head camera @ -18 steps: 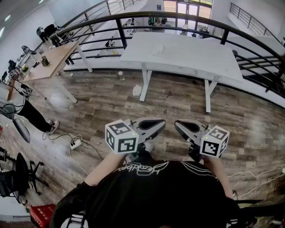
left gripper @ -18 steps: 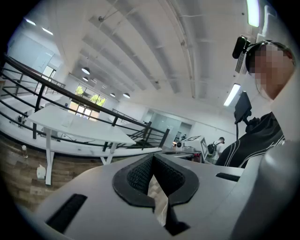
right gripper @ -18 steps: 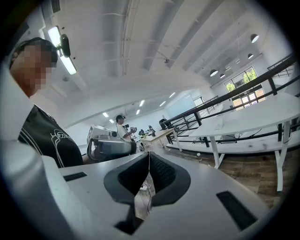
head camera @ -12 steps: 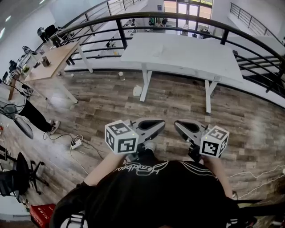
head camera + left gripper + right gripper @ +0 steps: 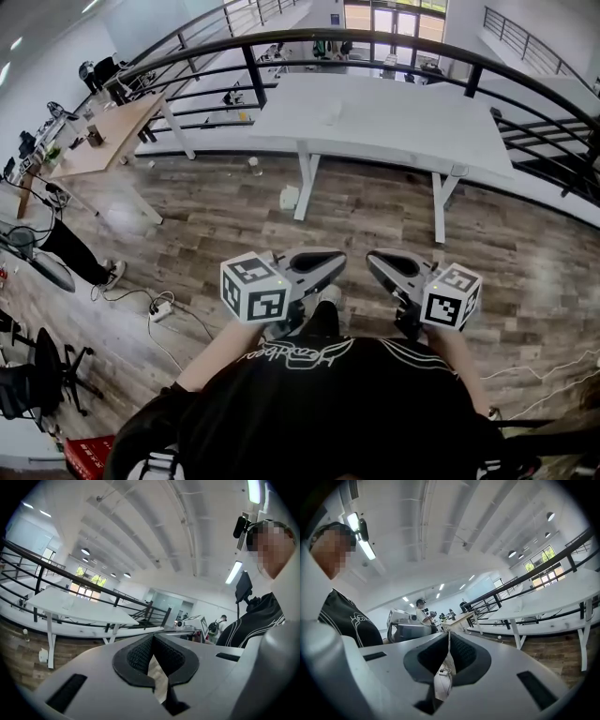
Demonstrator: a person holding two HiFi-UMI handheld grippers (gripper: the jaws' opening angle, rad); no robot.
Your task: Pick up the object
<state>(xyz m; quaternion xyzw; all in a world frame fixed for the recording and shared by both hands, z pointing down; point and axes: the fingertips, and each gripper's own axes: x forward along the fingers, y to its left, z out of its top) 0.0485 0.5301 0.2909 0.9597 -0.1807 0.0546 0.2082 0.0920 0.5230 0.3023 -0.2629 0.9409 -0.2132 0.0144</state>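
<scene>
Left grey gripper and right grey gripper: fingers clenched, empty. Risk: reaching unopened gives a shove, no grasp.

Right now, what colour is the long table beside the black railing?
White; the table shows best in the head view.

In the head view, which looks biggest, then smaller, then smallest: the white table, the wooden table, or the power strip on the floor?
Largest: white table.
Next: wooden table.
Smallest: power strip, though it lies nearer the camera than both tables.
</scene>
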